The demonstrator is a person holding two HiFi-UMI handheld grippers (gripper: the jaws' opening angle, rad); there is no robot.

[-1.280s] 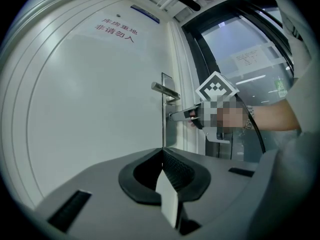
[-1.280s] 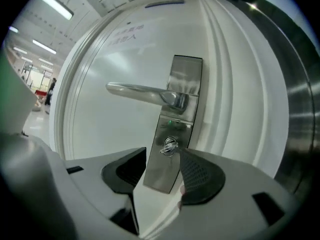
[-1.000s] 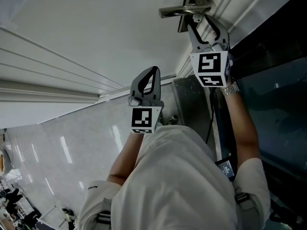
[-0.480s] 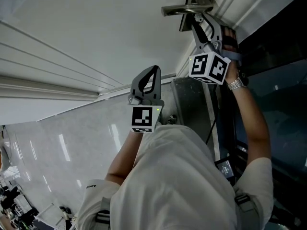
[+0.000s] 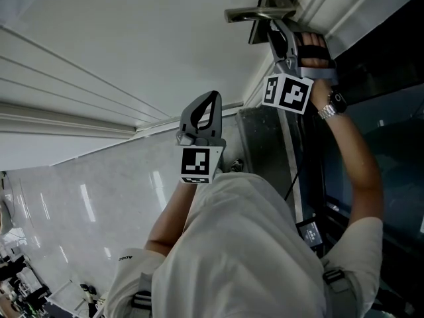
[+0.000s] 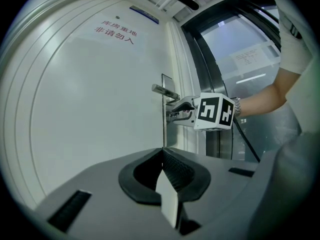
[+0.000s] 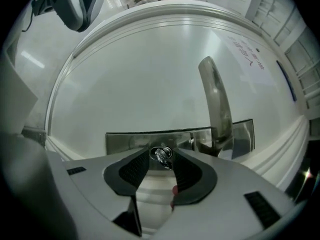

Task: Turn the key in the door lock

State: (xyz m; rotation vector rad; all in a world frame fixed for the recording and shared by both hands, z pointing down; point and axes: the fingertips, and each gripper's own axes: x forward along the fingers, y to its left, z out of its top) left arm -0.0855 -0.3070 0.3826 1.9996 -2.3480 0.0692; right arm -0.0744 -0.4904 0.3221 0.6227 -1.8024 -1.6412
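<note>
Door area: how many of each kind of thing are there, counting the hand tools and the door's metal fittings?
grippers: 2, the left gripper and the right gripper, whose jaws have just been closing further on the key
key: 1
door handle: 1
lock plate: 1
total: 5

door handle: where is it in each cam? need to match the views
Head view: door handle at the top, right of centre, lying across.
Left gripper view: handle just above centre, small, pointing left.
Right gripper view: handle right of centre, standing upright, above-right of the key.
Shared landmark: the metal lock plate behind the handle, in all three.
</note>
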